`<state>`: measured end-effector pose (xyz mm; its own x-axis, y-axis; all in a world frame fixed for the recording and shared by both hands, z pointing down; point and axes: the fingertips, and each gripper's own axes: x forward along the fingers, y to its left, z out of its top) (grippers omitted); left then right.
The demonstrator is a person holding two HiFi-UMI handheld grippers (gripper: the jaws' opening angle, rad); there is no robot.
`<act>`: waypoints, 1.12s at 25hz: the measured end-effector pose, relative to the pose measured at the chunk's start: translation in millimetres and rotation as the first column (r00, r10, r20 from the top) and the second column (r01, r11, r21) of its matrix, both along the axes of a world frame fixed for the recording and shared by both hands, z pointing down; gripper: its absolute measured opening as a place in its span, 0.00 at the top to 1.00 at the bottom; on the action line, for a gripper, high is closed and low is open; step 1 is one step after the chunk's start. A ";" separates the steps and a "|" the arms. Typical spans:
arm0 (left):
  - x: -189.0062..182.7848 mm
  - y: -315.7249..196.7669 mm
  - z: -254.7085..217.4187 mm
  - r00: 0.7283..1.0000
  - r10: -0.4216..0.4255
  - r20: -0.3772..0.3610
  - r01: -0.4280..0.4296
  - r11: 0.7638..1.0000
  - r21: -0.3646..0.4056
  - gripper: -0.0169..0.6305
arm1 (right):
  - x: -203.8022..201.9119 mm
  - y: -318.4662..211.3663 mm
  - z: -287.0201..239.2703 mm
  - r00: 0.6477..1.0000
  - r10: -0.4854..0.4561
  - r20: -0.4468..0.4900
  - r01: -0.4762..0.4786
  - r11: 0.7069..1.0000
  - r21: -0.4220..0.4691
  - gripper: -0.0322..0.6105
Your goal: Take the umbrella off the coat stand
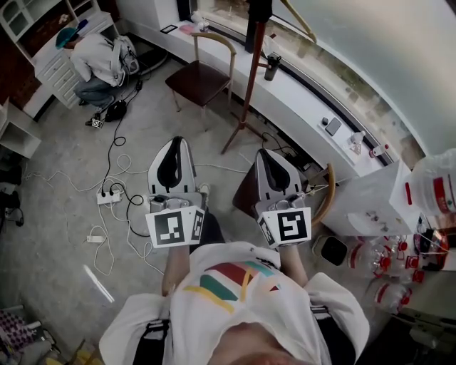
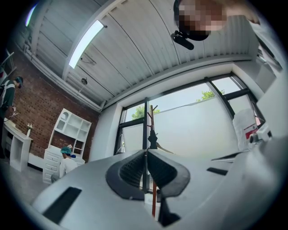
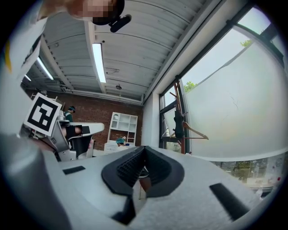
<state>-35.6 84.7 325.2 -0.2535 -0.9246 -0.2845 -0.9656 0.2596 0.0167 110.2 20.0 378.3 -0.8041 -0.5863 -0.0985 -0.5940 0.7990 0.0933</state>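
Umbrella point(image 1: 258, 14) hangs as a dark slim shape high on the coat stand point(image 1: 251, 78), its long axis upright and close along the red-brown pole. It lies ahead of me and well above both tools. I hold them low in front of my chest, pointing roughly level, so the reach must go forward and up.

My left tool point(image 2: 145, 152) has its jaws pressed together with nothing between them. It points almost straight at the stand, which shows just past the pad tips in its own view. My right tool point(image 3: 144, 149) is likewise closed and empty, and from it the umbrella sits off to the right of the jaws. In the head view the stand's spread feet lie nearer the right tool, so I judge that hand has the shorter reach. Either tool must open before it can take anything.

A wooden hanger point(image 1: 298, 20) sticks out from the stand beside the umbrella and could snag as it lifts off. One chair point(image 1: 203, 78) stands just left of the stand's foot, and another chair point(image 1: 328, 191) is low by my right tool. The white surface point(image 1: 306, 107) runs behind the stand under the window, with a dark bottle point(image 1: 272, 66) on it. Cables point(image 1: 117, 160) trail over the floor to my left, towards a person point(image 1: 92, 60) crouched well away.
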 end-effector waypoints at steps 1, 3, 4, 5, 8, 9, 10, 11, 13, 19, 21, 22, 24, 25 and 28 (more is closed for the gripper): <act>-3.4 -5.6 1.1 1.000 0.007 -0.001 -0.007 1.000 -0.001 0.95 | -4.5 -4.9 1.1 1.000 0.003 -0.002 -0.003 1.000 -0.001 0.95; -11.9 -17.0 2.5 1.000 0.019 -0.001 -0.019 1.000 -0.001 0.95 | -15.1 -14.7 2.5 1.000 0.007 -0.006 -0.007 1.000 -0.001 0.95; -17.3 -23.1 2.8 1.000 0.025 0.000 -0.025 1.000 0.000 0.95 | -21.1 -19.9 2.8 1.000 0.011 -0.008 -0.011 1.000 0.000 0.95; -23.7 -29.6 2.8 1.000 0.031 0.000 -0.031 1.000 0.001 0.95 | -27.6 -25.5 2.7 1.000 0.015 -0.009 -0.015 1.000 0.001 0.95; -46.9 -51.7 0.8 0.999 0.047 -0.001 -0.047 0.999 0.004 0.95 | -50.1 -45.9 0.7 1.000 0.030 -0.010 -0.030 1.000 0.006 0.95; -55.0 -59.8 -0.4 0.999 0.053 -0.002 -0.053 0.999 0.005 0.95 | -57.9 -53.7 -0.6 0.999 0.035 -0.011 -0.035 0.999 0.008 0.95; -63.3 -68.3 -1.8 0.998 0.058 -0.003 -0.058 0.998 0.006 0.95 | -65.7 -61.9 -2.4 0.999 0.041 -0.012 -0.041 0.999 0.010 0.95; -71.6 -77.4 -3.3 0.998 0.063 -0.003 -0.063 0.998 0.006 0.95 | -73.5 -70.5 -4.6 0.999 0.048 -0.011 -0.048 0.999 0.013 0.95; -88.3 -97.0 -6.8 0.997 0.076 -0.001 -0.076 0.997 0.006 0.95 | -88.8 -89.1 -10.0 0.998 0.063 -0.007 -0.063 0.998 0.021 0.95; -151.8 -155.2 -21.5 0.994 0.110 0.002 -0.110 0.994 0.009 0.95 | -147.8 -149.3 -28.6 0.995 0.100 0.009 -0.100 0.995 0.022 0.95; -175.8 -173.2 -25.5 0.993 0.115 -0.001 -0.115 0.993 0.013 0.95 | -168.9 -168.7 -34.5 0.994 0.104 0.024 -0.104 0.994 0.013 0.95; -187.0 -182.3 -27.1 0.993 0.117 -0.001 -0.117 0.993 0.016 0.95 | -178.9 -178.2 -37.1 0.994 0.104 0.034 -0.104 0.995 0.009 0.95; -206.6 -200.1 -29.7 0.992 0.127 0.001 -0.127 0.992 0.018 0.95 | -196.2 -196.6 -40.9 0.992 0.111 0.055 -0.112 0.994 -0.001 0.95; -215.0 -207.9 -31.3 0.991 0.134 0.004 -0.134 0.991 0.019 0.95 | -203.3 -205.1 -42.4 0.990 0.122 0.065 -0.122 0.993 -0.006 0.95; -235.5 -225.6 -35.7 0.989 0.147 0.008 -0.147 0.989 0.023 0.95 | -220.7 -225.1 -47.3 0.985 0.151 0.086 -0.151 0.988 -0.013 0.95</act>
